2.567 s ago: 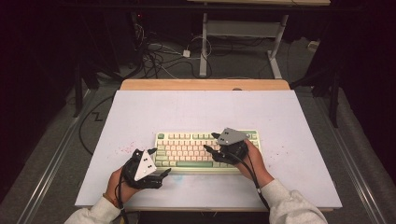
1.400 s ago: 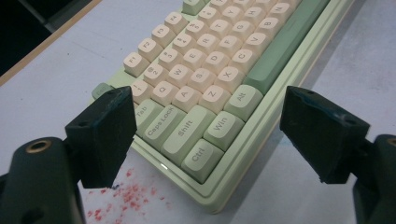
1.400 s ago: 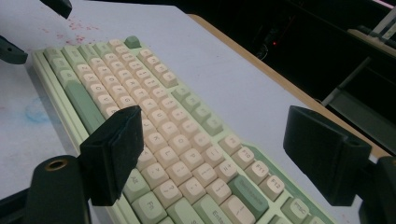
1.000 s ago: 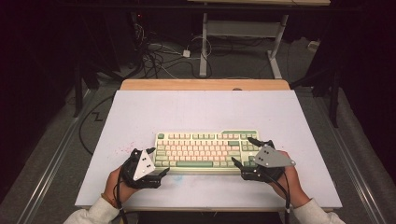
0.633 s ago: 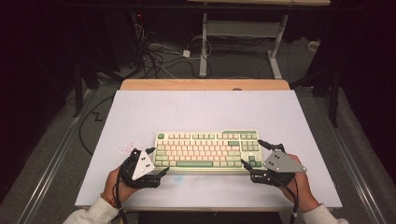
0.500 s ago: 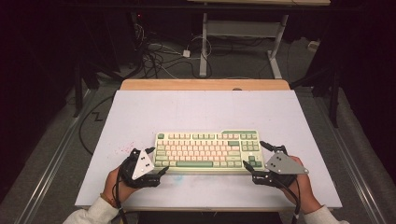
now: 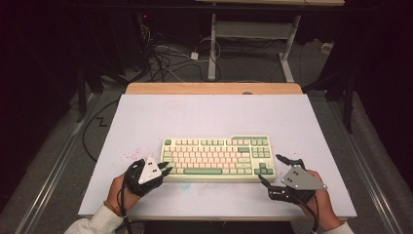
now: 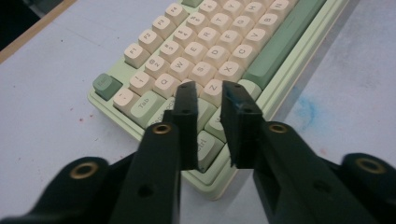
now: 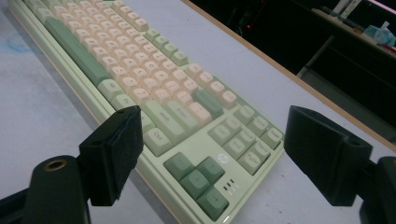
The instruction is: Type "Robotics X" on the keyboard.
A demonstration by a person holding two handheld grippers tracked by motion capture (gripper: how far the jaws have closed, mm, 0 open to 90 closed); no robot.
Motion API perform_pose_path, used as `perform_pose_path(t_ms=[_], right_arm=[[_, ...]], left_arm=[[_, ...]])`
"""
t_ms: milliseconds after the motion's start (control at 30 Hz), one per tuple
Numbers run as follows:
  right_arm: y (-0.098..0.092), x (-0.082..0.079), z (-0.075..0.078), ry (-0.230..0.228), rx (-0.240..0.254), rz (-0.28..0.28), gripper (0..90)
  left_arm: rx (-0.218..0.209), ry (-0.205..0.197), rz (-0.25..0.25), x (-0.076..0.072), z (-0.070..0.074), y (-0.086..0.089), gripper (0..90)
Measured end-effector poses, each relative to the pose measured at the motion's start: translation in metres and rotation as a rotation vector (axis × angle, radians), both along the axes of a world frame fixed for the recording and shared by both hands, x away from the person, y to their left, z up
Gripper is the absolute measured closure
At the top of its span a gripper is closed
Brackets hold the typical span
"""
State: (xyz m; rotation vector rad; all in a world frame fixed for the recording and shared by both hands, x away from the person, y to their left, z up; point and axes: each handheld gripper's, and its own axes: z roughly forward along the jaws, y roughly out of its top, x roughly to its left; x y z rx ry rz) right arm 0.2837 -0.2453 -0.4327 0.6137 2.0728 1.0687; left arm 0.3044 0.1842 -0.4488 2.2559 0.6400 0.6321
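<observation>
Right gripper (image 7: 272, 169) has slid off the keys to the right end of the green-and-cream mechanical keyboard (image 7: 217, 158), jaws wide apart around its near right corner, not touching. Keyboard sits mid-front on the white tabletop (image 7: 209, 114). Left gripper (image 7: 164, 169) at its near left corner, jaws just closing to a narrow gap above the keys, nothing clamped.
</observation>
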Motion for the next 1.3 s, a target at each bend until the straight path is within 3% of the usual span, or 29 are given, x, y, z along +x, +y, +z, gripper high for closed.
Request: perform_pose_path(t_ms=[100, 467, 833, 1033, 1300], right_arm=[[-0.001, -0.002, -0.001, 0.005, -0.008, 0.0, 20.5], [-0.004, -0.003, -0.002, -0.001, -0.022, -0.01, 20.7], [0.001, 0.0, -0.006, 0.017, -0.036, 0.006, 20.8], [0.003, 0.0, -0.009, 0.014, -0.046, 0.007, 20.8], [0.005, 0.001, -0.011, 0.026, -0.057, 0.021, 20.9]], left_arm=[[-0.002, 0.036, -0.013, 0.004, 0.002, -0.002, 85.9], [-0.008, 0.096, -0.07, 0.023, 0.013, -0.024, 87.8], [0.026, 0.119, -0.118, 0.035, 0.013, -0.052, 87.7], [0.034, 0.14, -0.126, 0.041, 0.009, -0.061, 87.7], [0.077, 0.154, -0.12, 0.046, 0.001, -0.069, 87.7]])
